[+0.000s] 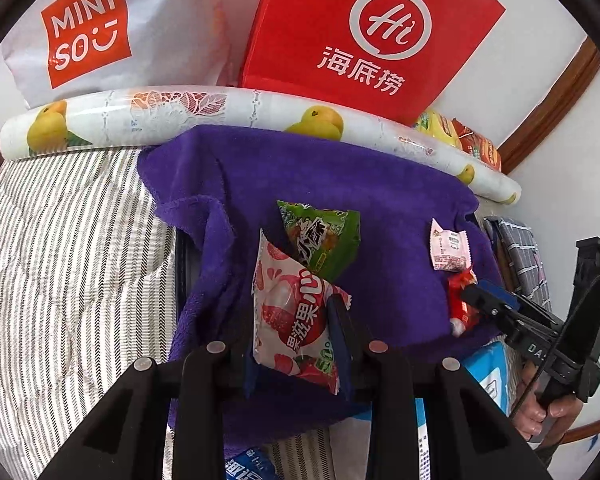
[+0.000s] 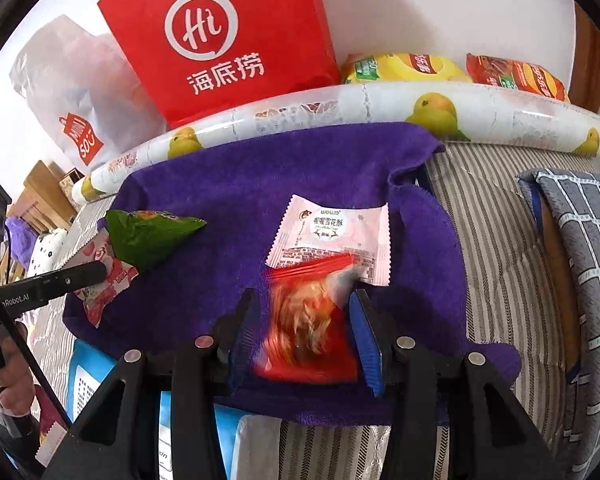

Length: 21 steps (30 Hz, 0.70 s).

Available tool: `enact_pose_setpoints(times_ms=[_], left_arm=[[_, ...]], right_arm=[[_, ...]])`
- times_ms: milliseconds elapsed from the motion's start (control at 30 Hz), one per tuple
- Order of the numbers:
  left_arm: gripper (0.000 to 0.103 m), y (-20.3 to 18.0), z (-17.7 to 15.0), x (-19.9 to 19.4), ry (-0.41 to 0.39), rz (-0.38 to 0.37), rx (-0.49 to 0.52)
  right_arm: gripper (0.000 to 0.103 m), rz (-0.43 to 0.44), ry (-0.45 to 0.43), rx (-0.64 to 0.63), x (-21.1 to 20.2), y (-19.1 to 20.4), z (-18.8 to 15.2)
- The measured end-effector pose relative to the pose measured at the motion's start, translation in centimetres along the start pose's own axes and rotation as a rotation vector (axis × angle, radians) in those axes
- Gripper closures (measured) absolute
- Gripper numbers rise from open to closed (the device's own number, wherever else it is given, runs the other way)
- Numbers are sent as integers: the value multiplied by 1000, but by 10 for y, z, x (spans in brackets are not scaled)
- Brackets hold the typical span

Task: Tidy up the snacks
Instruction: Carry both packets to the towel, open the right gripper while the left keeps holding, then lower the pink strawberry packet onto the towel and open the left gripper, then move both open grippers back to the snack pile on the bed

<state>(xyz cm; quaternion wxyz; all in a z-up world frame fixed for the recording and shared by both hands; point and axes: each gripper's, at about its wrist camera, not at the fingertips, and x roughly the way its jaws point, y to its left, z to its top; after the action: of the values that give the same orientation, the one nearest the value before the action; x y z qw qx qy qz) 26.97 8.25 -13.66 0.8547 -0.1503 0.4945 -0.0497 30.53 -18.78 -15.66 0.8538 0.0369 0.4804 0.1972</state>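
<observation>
A purple towel lies over a striped bed. My left gripper is shut on a strawberry jelly packet, held just above the towel; it also shows in the right wrist view. A green snack packet lies just beyond it. A pink nougat packet lies to the right. A blurred red candy packet sits between the blue pads of my right gripper; the jaws stand apart around it. It shows in the left wrist view at the right gripper's tip.
A fruit-print roll lies along the towel's far edge. Behind it stand a red Haidilao bag and a white Miniso bag. Yellow and orange snack bags lie far right. A plaid pillow is right. Blue-white boxes lie near.
</observation>
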Motion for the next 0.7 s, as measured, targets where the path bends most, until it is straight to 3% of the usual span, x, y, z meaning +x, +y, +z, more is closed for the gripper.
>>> enact_pose_setpoints(times_ms=[100,167,300,400,700], left_arm=[[73,-2,0,3,3,7,5],[72,-3,1,4,7,16,14],[70,-5,1,5,15,26,26],[49,-7,1,0,4,15,28],[34,-9,1,-28,-49,-4,34]], right_arm=[[53,8,-1,-9,-3,1,0],[45,8,-16,-13,-6,3,0],[43,13,-51,-37,-15,7,-1],[43,20,-83,-51,-22,11,-1],[43,-45,-153,-3,-48,14,-2]])
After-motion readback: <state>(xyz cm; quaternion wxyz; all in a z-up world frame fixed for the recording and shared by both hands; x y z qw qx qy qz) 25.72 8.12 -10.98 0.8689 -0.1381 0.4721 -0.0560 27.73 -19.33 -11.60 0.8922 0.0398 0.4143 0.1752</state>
